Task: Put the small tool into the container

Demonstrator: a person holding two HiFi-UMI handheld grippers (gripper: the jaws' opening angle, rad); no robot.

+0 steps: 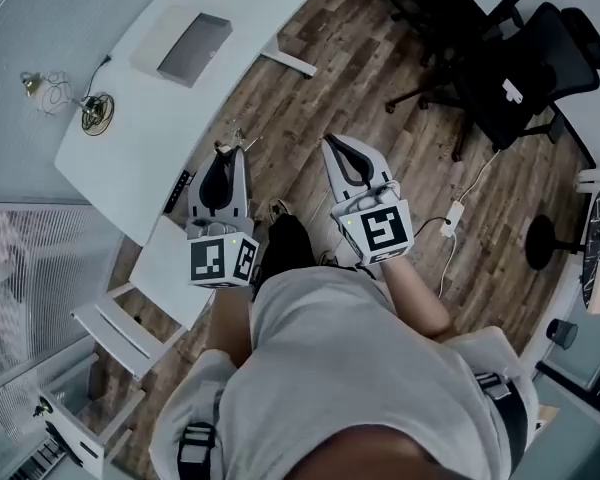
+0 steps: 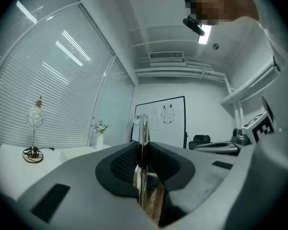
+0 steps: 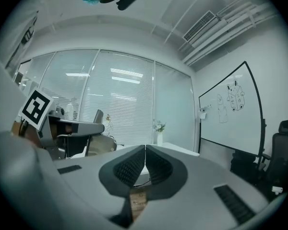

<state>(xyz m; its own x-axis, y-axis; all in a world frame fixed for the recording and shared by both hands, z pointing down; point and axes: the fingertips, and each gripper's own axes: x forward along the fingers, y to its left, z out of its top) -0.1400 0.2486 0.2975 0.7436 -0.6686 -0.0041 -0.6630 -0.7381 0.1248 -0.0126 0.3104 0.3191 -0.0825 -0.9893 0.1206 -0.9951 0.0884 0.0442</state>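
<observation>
Close in front of the person's body, the left gripper [image 2: 143, 147] is clamped on the small tool [image 2: 142, 128], a thin shiny metal strip sticking out past the pads. The right gripper [image 3: 145, 150] beside it has its jaws pressed together on nothing. Both point roughly level over the wooden floor [image 1: 380, 78], short of the white surface [image 1: 130, 158]. Farther off on that surface lies a shallow grey-lined box [image 1: 185, 46], probably the container, though I cannot be sure. Since so little of the strip looks pinched, the carry wants a firm grip and a steady hand. Bring the tool right above the box, lower it inside, and only then let go.
</observation>
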